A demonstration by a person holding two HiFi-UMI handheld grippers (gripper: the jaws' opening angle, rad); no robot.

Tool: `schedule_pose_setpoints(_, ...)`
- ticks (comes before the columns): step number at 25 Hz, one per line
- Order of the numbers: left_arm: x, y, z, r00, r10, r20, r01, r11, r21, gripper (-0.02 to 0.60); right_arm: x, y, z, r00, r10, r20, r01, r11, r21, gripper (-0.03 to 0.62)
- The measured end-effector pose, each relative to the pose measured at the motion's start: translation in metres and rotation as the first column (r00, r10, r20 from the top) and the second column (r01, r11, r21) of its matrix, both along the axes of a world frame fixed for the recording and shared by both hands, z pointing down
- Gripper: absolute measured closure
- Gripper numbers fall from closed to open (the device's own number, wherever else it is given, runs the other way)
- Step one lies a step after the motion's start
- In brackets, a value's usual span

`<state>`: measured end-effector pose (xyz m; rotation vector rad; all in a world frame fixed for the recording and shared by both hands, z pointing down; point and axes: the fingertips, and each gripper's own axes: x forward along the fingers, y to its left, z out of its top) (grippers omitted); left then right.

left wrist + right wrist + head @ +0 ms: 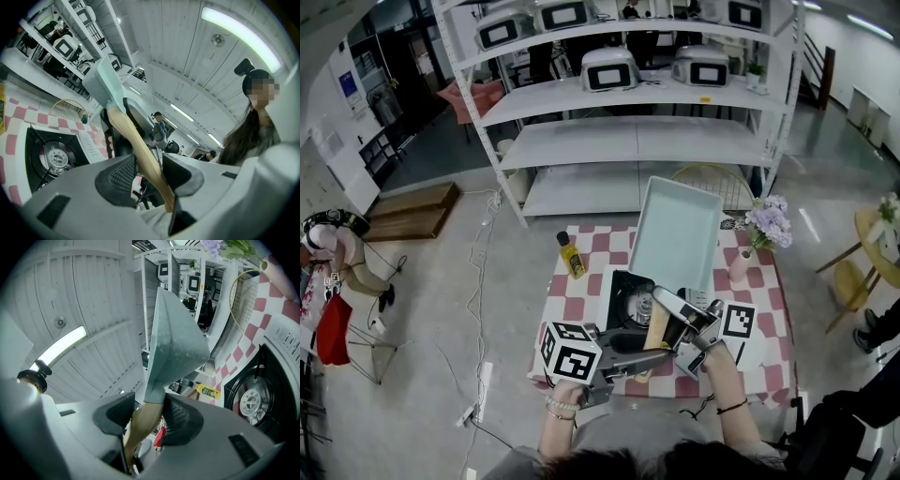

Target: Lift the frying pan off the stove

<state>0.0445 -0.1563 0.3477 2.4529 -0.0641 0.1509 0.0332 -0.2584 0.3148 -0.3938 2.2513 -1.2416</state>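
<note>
Left claw (147, 173) and right claw (149, 416) both clenched on wooden handle (136, 145). Frying pan (677, 234) tilted up, off stove (628, 298), above bench (581, 305). I judged it stiff, front-heavy.

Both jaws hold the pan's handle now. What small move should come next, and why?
Probably carry the frying pan sideways, toward the bare checked cloth left of the stove. The left gripper and the right gripper are both shut on its wooden handle, the pan is raised, and the burner below it shows bare, so the lift seems done.
</note>
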Motion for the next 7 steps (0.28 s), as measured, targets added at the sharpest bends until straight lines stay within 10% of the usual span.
schedule_pose_setpoints(7, -0.0007, -0.0002, 0.0014, 1.000, -0.003, -0.004, 0.003, 1.000, -0.003, 0.391, -0.0018, -0.0003, 0.0018, 1.000, -0.006, 0.003, 0.006, 1.000, -0.004, 0.402)
